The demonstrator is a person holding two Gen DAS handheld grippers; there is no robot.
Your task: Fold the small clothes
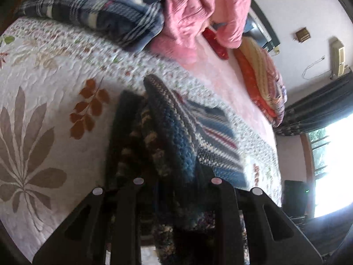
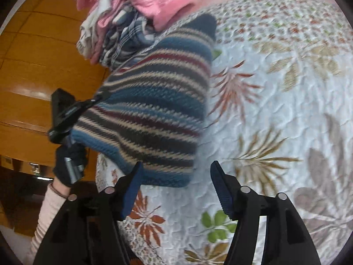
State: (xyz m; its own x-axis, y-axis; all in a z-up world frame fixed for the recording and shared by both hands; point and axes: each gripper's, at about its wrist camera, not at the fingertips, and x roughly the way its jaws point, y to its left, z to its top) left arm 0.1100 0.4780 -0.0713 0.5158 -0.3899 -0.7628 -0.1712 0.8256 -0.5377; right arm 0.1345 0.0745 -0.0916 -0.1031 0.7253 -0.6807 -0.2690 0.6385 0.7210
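Note:
A striped knit garment (image 2: 152,110) in blue, beige and dark red lies partly lifted over the quilted bedspread (image 2: 275,101). In the right wrist view, a gloved hand (image 2: 68,165) holds my left gripper (image 2: 88,106), which is shut on the garment's left edge. In the left wrist view the same knit garment (image 1: 176,137) is bunched up between the fingers of my left gripper (image 1: 176,178) and hides their tips. My right gripper (image 2: 176,170) is open at the garment's near edge. Its left blue pad (image 2: 132,190) is beside the hem.
A pile of clothes sits at the far side of the bed: a blue plaid piece (image 1: 92,11) and a pink garment (image 1: 198,11). A folded orange and yellow blanket (image 1: 262,81) lies near the bed's edge. A wooden wardrobe (image 2: 33,70) stands beyond the bed.

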